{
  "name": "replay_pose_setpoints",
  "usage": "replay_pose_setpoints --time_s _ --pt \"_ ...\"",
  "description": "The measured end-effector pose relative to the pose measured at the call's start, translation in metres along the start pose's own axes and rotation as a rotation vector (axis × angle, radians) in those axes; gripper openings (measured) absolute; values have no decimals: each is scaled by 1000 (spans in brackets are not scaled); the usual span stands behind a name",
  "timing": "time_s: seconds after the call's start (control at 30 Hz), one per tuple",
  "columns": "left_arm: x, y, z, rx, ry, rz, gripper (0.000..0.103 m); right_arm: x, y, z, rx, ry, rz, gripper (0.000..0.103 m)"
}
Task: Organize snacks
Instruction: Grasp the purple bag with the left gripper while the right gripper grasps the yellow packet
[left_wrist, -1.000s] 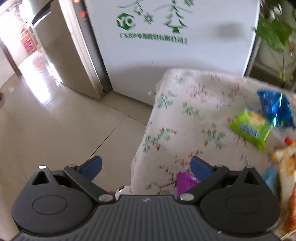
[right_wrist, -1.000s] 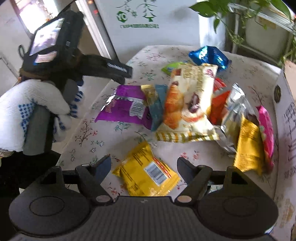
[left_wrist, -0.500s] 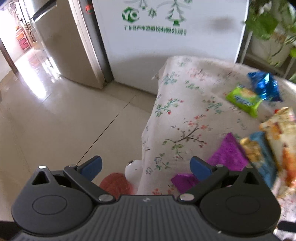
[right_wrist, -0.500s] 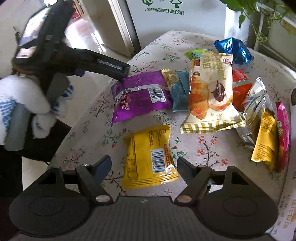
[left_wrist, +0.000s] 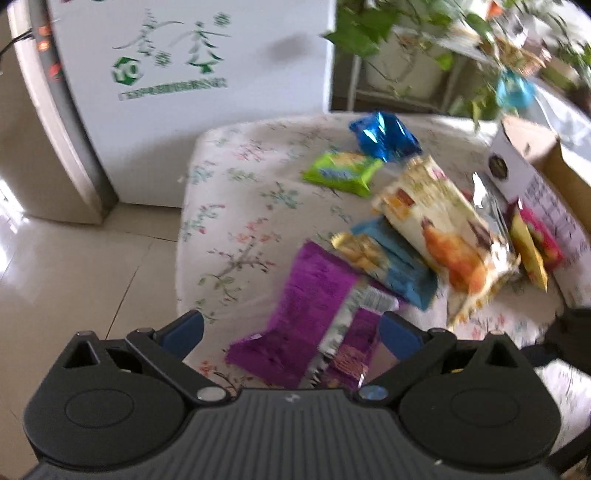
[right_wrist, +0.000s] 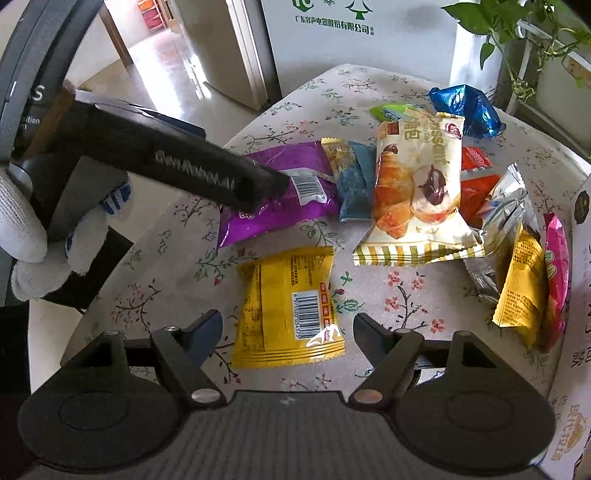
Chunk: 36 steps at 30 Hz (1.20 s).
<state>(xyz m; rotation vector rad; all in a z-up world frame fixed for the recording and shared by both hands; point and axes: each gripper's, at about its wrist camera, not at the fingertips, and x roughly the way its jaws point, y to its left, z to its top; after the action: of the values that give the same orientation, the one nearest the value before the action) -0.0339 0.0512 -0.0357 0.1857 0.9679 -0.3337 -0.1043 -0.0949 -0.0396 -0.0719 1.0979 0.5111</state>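
Note:
Several snack packets lie on a floral-cloth table (right_wrist: 177, 266). My left gripper (left_wrist: 291, 332) is open, its jaws either side of the near end of a purple packet (left_wrist: 314, 317), also in the right wrist view (right_wrist: 280, 206). My right gripper (right_wrist: 288, 328) is open, its jaws either side of a yellow packet (right_wrist: 288, 306). Behind lie a teal packet (right_wrist: 354, 188), a large croissant bag (right_wrist: 413, 192), a green packet (left_wrist: 340, 171) and a blue foil packet (left_wrist: 384, 134).
A cardboard box (left_wrist: 535, 166) stands at the table's right edge, with silver (right_wrist: 502, 218), orange-yellow (right_wrist: 521, 284), pink (right_wrist: 556, 273) and red (right_wrist: 476, 177) packets beside it. A white cabinet (left_wrist: 192, 74) and plants (left_wrist: 406, 22) stand behind. Tiled floor (left_wrist: 74, 266) lies left.
My left gripper has swung right from over the floor to over the table and now reaches the purple packet. My right gripper has come closer over the yellow packet.

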Motion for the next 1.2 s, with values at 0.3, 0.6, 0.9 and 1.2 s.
replay_pose_setpoints --time_s 0.3,0.6,0.9,1.2 --pt "26 -10 -5 78 57 9 101 6 -1 -1 -2 5 -31 83" --pt "33 -3 -8 31 52 -26 103 19 6 4 -34 -6 -77 88" --pt "32 -4 -9 36 41 -23 103 27 11 10 -65 -18 -129 88" --pt "26 -7 -12 55 31 -25 96 24 4 12 -59 -35 -137 66"
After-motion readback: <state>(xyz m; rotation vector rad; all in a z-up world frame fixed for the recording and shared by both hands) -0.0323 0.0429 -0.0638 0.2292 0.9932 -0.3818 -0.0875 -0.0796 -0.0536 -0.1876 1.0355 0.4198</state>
